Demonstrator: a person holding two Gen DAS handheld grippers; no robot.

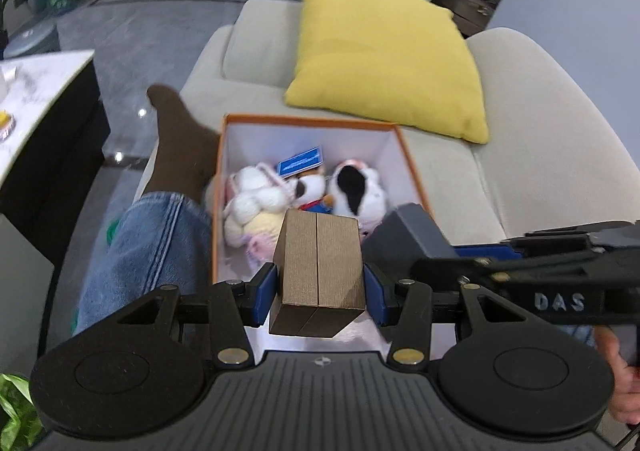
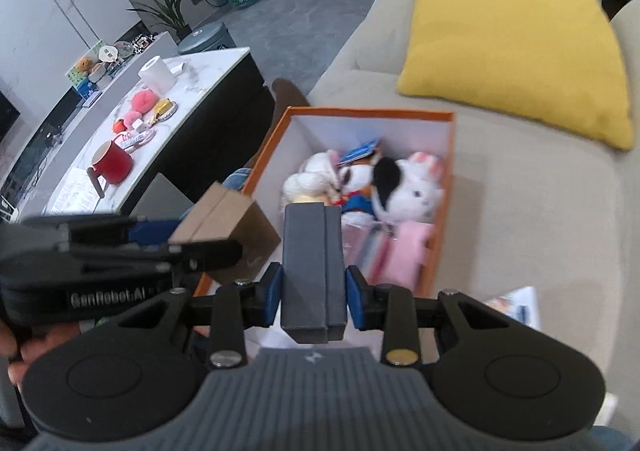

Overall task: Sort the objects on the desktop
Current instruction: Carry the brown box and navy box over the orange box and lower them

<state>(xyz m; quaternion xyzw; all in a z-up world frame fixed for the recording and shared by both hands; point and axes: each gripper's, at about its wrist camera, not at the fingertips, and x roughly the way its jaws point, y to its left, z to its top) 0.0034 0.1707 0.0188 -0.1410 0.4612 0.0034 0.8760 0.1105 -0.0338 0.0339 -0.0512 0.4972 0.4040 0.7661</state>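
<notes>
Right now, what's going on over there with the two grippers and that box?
A person seated on the sofa holds a gripper in each hand. The left gripper is clamped on a brown box, and the right gripper on a dark grey box. Both hang over the near end of the orange-rimmed storage box, which already holds plush toys. Neither box has been released.

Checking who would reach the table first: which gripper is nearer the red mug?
Left. The left gripper, holding the brown box, is on the red mug's side; the right gripper is farther, over the orange box.
</notes>
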